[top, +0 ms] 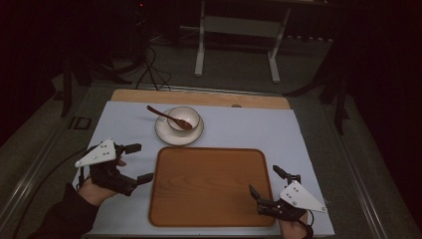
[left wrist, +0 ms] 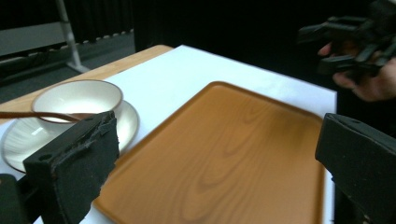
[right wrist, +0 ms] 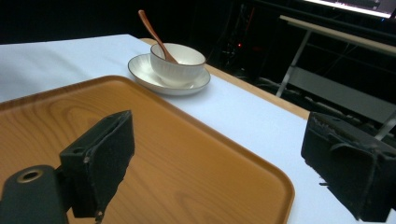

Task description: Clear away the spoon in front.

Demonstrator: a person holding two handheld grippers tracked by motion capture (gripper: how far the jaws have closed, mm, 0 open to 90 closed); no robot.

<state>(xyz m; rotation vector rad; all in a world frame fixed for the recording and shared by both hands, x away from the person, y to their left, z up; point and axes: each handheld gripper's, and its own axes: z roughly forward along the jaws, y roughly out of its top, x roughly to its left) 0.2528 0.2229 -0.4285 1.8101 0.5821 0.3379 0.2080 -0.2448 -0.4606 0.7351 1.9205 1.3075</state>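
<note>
Each black two-jaw gripper, left gripper [top: 141,163] and right gripper [top: 263,180], is topped by a grey three-cornered plate dotted with screws. Worn foam pads [right wrist: 108,154] line the jaws. A dark sleeve [top: 64,214] is worn.

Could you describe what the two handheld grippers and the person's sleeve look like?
Both the left gripper and the right gripper are black, with two blocky jaws and a pale grey three-cornered plate on top. A dark cable trails from the left one. The left forearm wears a dark sleeve.

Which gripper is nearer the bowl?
Left. The left gripper is open beside the tray's left edge, just below and left of the bowl on its saucer. The right gripper is open at the tray's lower right corner, farther off.
</note>
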